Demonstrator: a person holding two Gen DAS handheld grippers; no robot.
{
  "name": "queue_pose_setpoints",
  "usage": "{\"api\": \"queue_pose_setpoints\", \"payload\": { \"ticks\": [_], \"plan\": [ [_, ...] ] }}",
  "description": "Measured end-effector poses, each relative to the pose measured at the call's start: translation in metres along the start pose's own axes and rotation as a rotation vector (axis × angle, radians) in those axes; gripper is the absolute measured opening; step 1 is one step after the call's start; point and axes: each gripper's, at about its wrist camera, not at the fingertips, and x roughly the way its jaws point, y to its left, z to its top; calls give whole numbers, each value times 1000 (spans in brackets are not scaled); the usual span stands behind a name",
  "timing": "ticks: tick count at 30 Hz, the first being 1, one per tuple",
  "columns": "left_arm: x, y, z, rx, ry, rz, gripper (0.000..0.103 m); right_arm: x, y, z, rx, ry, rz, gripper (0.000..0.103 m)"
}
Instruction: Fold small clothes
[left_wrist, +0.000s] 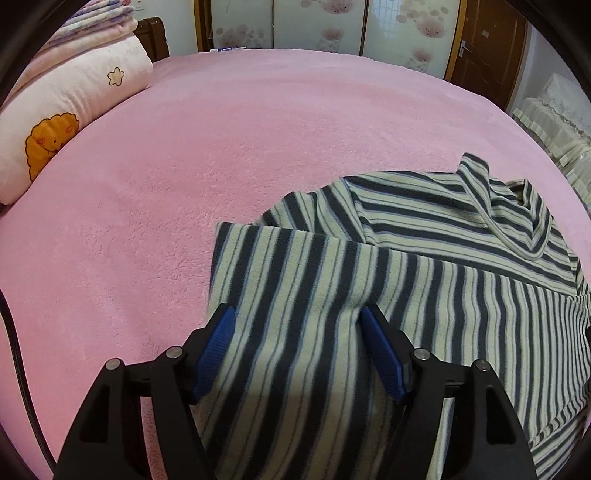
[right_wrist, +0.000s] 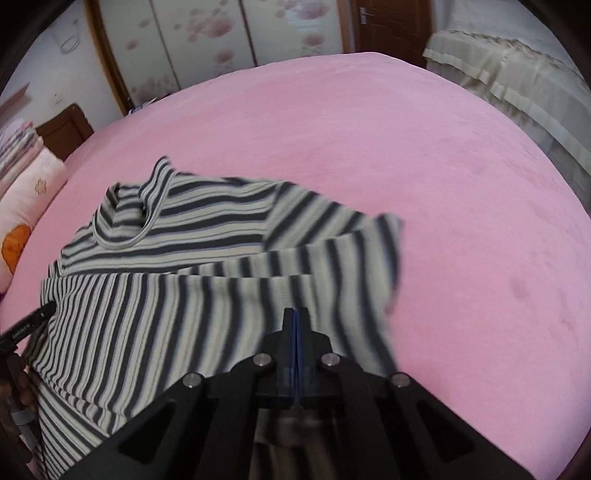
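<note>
On the pink fleece bed (left_wrist: 229, 155), toward its near edge, lies a striped turtleneck top (left_wrist: 424, 236), dark and cream bands w/ thin blue lines, collar pointing to the far side. Lower part of the top is folded up over the body, so a doubled layer sits nearest the cameras.

Left gripper (left_wrist: 297, 317): blue pads well apart, jaws spread; striped fabric runs between them but neither pad presses on it.

Right gripper (right_wrist: 296, 314): jaws fully together, blue pads meeting in a thin line. It's over the near hem of the top; whether any fabric is pinched between the pads can't be told, view is blurred there.

At the bed's left edge, a stack of folded pink blankets (left_wrist: 74, 99) w/ an orange cartoon patch. Beyond the far edge: wardrobe doors (left_wrist: 317, 26) w/ flower print, and a brown door (left_wrist: 491, 48) at the far right corner.
</note>
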Motion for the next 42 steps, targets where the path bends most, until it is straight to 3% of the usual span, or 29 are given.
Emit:
{"api": "queue_pose_setpoints", "payload": {
  "ticks": [7,15,20,25,30,35,42],
  "plan": [
    [-52,15,8,-31,-38,-41,71,-54,-3,-4,10,-38,65,3],
    [-171,12,0,9,-187,-64,100,-151,30,-18,-81,-121,74,4],
    [-236,-1,-8,78,-242,-76,102,-205,53,-26,-115,-199,63,41],
    [-293,-15,-23,96,-266,-119,102,-247,71,-32,-130,-248,72,44],
    [-350,-25,-51,142,-332,-155,102,-295,87,-50,-140,-301,96,44],
    [-399,-34,-98,237,-393,-183,102,-340,92,-84,-165,-357,111,54],
    [-443,-18,-157,143,-452,-220,102,-379,85,-142,-166,-410,165,54]
  ]
}}
